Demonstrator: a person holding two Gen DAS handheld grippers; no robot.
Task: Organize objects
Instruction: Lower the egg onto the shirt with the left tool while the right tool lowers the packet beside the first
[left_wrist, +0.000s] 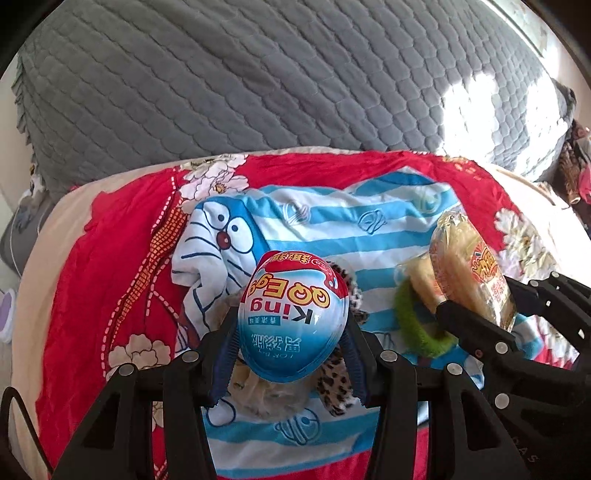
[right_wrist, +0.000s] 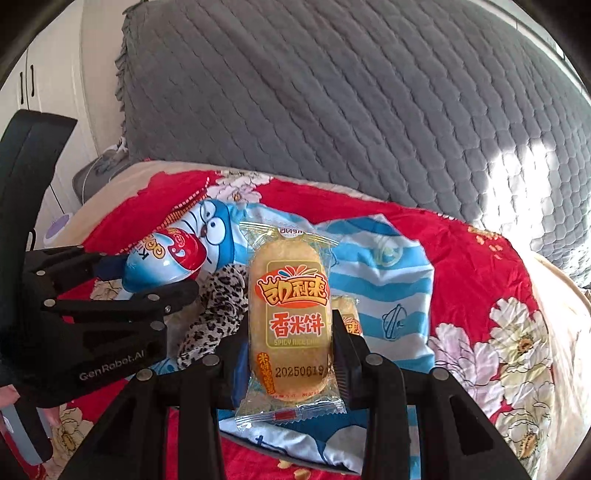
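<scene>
At the far left a red floral quilt (left_wrist: 92, 258) covers the low surface, with a grey quilted bedspread (left_wrist: 240, 85) rising behind it. On the quilt lies a blue-and-white striped cloth with a cartoon cat face (left_wrist: 314, 221).

Next, the left gripper (left_wrist: 291, 332) pinches a blue-and-red egg-shaped toy capsule (left_wrist: 293, 317) between its blue-padded fingers (left_wrist: 225, 354) — the pads press both sides of the egg, which is held above the striped cloth. Under the egg sits a leopard-print scrunchie (left_wrist: 336, 384), partly hidden.

Further right a green fuzzy hair tie (left_wrist: 413, 325) lies on the striped cloth, and a second rice cracker packet (left_wrist: 421, 284) rests just beside it.

At the right the right gripper (right_wrist: 291, 350) clamps a clear-wrapped spicy rice cracker (right_wrist: 290, 321) upright between its fingers, its label facing the camera — lifted over the same cloth. In the right wrist view the left gripper (right_wrist: 147, 280) with the egg (right_wrist: 166, 258) shows at the left, close to the leopard scrunchie (right_wrist: 218, 306).
</scene>
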